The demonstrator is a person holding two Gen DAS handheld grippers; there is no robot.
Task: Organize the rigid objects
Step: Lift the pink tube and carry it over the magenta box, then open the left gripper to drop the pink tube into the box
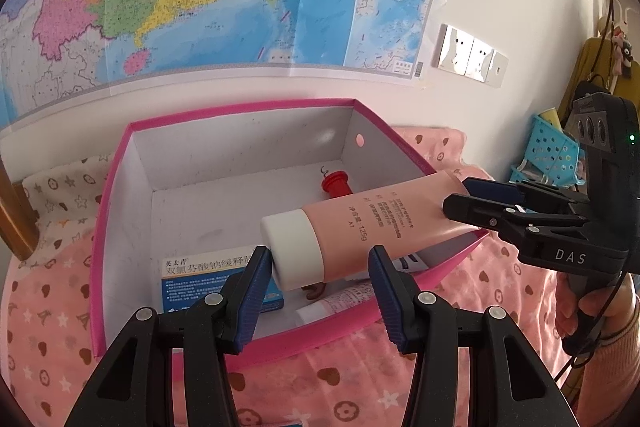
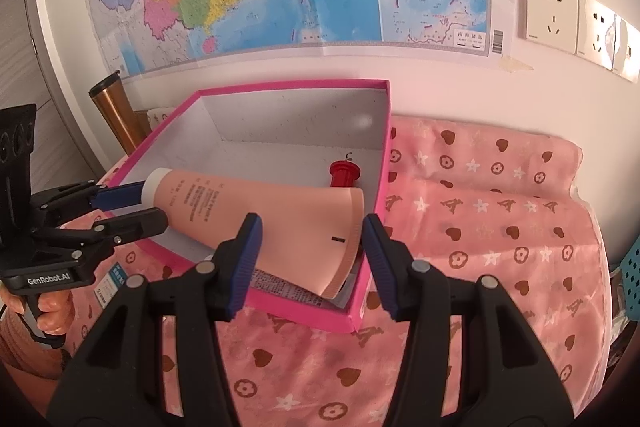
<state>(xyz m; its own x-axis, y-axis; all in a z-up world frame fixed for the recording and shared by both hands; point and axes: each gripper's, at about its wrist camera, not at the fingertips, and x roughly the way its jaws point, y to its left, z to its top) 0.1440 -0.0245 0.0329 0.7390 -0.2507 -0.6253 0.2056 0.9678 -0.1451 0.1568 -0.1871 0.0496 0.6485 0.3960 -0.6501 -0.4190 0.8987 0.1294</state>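
Pink tube (image 1: pixel 360 227) spans pink box (image 1: pixel 240 107), held at neither end

Long axis runs 10-to-4 in right view: crimped tail sits between right gripper (image 2: pixel 312 251) fingers, white cap at left gripper (image 1: pixel 320 287); both spread wide, not clamped. Tail rests on box's near rim, cap low inside. Right gripper's nearer. Glossy, printed text

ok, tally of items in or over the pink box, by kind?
Tubes: 2, the pink tube lying across the box rim and a white-capped one partly hidden beneath it
Medicine cartons: 1, blue and white
Red stoppers: 1
Total: 4 visible; more may be hidden under the pink tube.
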